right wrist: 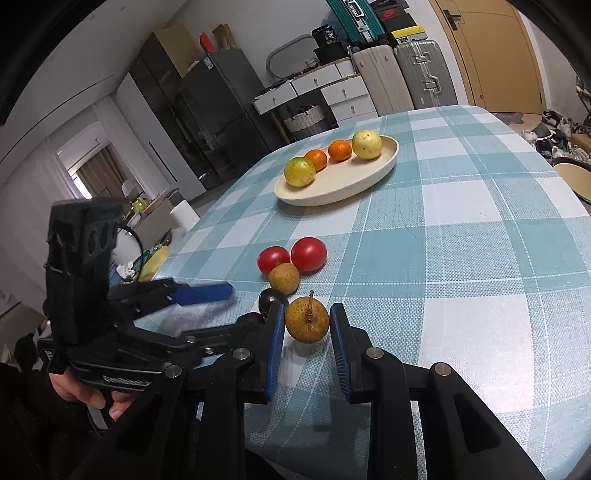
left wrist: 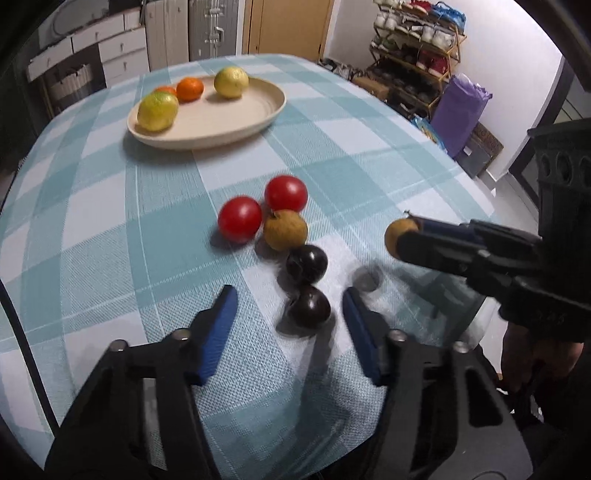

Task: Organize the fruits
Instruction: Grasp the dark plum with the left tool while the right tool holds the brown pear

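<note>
A: What is nearest to the left gripper (left wrist: 288, 314)?

B: A dark plum (left wrist: 309, 307) lies on the checked tablecloth (left wrist: 110, 229) between its blue pads (left wrist: 218, 332). The pads do not touch the plum; there is a gap on both sides, so the jaws stand partly apart.

A: And the right gripper (right wrist: 306, 332)?

B: It is closed on a brown longan (right wrist: 307, 320) and holds it above the cloth, with the stem toward the camera. In the left view this gripper comes in from the right side, with a hand (left wrist: 535, 362) below it.

A: What is behind the first plum?

B: A second dark plum (left wrist: 306, 264), just beside it. Then another brown longan (left wrist: 285, 229), which touches two red tomatoes (left wrist: 240, 218).

A: And farther?

B: Well apart, a cream oval plate (left wrist: 236, 125) stands on the table. It carries two yellow-green fruits (left wrist: 157, 110) at its ends and two oranges (left wrist: 190, 89) between them.

A: Beyond the table?

B: White drawers (left wrist: 122, 55) and suitcases (left wrist: 207, 29), and a shoe rack (left wrist: 417, 48) on the right.
</note>
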A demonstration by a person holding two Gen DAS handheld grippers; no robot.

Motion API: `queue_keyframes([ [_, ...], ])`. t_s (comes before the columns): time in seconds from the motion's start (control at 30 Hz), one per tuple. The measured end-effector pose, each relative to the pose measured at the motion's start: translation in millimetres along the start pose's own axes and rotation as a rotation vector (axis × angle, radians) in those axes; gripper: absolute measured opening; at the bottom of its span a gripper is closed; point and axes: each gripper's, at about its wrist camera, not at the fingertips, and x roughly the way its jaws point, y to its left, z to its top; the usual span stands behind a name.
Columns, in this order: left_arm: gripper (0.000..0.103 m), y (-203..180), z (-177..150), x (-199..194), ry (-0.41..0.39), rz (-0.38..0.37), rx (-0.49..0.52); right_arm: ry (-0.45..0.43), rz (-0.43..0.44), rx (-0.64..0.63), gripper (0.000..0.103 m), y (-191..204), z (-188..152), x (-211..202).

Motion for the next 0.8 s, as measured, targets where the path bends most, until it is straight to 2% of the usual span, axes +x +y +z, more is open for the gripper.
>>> queue_keyframes([
  [0.03, 0.037, 1, -1, 1, 0.003, -0.007, -0.003, -0.002, 0.001, 0.002, 0.026, -1, 0, 0],
  [0.07, 0.033, 2, -1, 1, 0.005, -0.034, -0.010, -0.002, 0.005, 0.004, 0.026, -1, -1, -1],
  [0.1, 0.023, 2, -1, 1, 0.008, -0.058, -0.015, -0.001, 0.008, 0.007, 0.026, -2, -1, -1],
  [0.13, 0.021, 2, 0, 0, 0.014, -0.078, -0.015, -0.002, 0.011, 0.013, 0.026, -3, -1, -1],
  [0.2, 0.021, 0, 0, -1, 0.017, -0.069, 0.003, -0.002, 0.020, 0.021, 0.026, -4, -1, -2],
  [0.3, 0.021, 5, 4, -7, 0.018, -0.129, -0.018, -0.006, 0.030, 0.016, 0.026, -3, 2, -2],
  [0.47, 0.021, 17, 16, -21, 0.001, -0.129, -0.049, -0.021, 0.054, 0.003, 0.026, -2, 16, 1],
  [0.57, 0.021, 26, 27, -32, -0.025, -0.118, -0.058, -0.026, 0.070, -0.003, 0.026, -2, 24, 3],
  [0.8, 0.021, 59, 65, -38, -0.071, -0.160, -0.125, -0.018, 0.089, 0.016, 0.026, -9, 50, 19],
])
